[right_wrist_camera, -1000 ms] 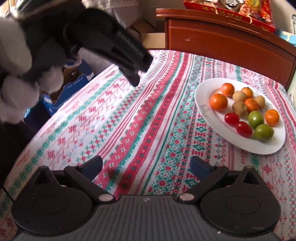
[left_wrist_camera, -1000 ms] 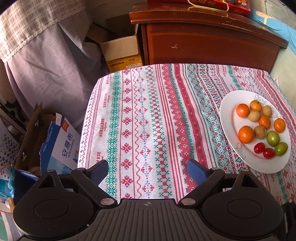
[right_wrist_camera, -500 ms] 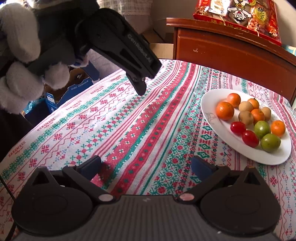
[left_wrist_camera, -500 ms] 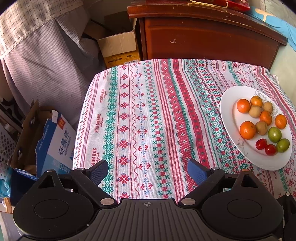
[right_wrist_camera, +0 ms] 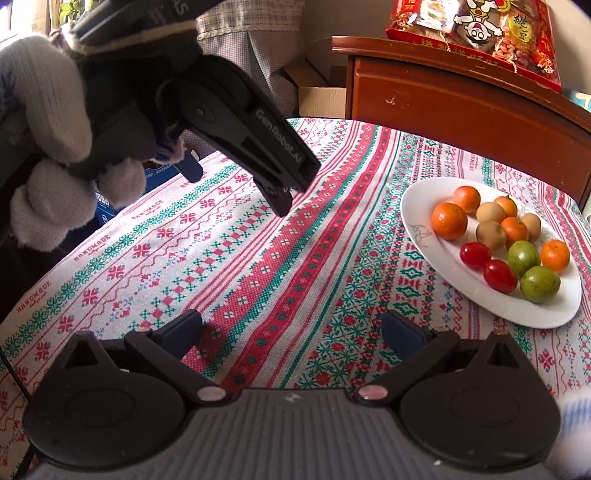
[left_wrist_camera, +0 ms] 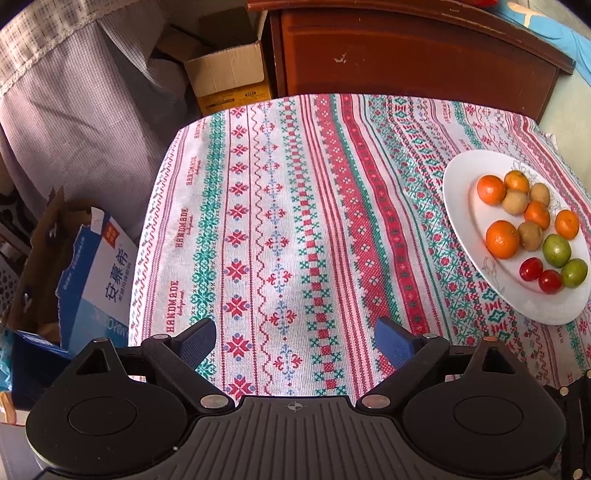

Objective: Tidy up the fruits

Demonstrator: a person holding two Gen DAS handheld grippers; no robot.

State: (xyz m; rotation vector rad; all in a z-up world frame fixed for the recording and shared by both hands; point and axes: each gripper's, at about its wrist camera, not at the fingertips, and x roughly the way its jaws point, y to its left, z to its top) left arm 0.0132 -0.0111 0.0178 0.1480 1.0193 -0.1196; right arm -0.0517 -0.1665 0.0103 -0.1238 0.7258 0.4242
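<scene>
A white oval plate (left_wrist_camera: 461, 192) (right_wrist_camera: 417, 218) sits at the right of a patterned tablecloth (left_wrist_camera: 295, 221) (right_wrist_camera: 258, 266). On it lie several oranges (left_wrist_camera: 501, 239) (right_wrist_camera: 448, 220), brown kiwis (left_wrist_camera: 530, 235) (right_wrist_camera: 490, 234), two green fruits (left_wrist_camera: 556, 250) (right_wrist_camera: 539, 284) and two red tomatoes (left_wrist_camera: 531, 268) (right_wrist_camera: 499, 276). My left gripper (left_wrist_camera: 295, 341) hangs open over the bare cloth, left of the plate, nothing between its fingers. My right gripper (right_wrist_camera: 291, 334) is open too, low over the cloth, with the plate ahead to its right. In the right wrist view the left gripper (right_wrist_camera: 236, 184) shows at upper left, held by a gloved hand (right_wrist_camera: 48, 140).
A dark wooden cabinet (left_wrist_camera: 406, 48) (right_wrist_camera: 461, 99) stands behind the table, with a red snack bag (right_wrist_camera: 476, 33) on top. Cardboard boxes (left_wrist_camera: 225, 74) and a blue carton (left_wrist_camera: 99, 273) sit on the floor left of the table, beside checked fabric (left_wrist_camera: 74, 110).
The left wrist view has drifted slightly, so the table and plate sit a little lower and further right. In the right wrist view the left gripper has shifted toward the plate.
</scene>
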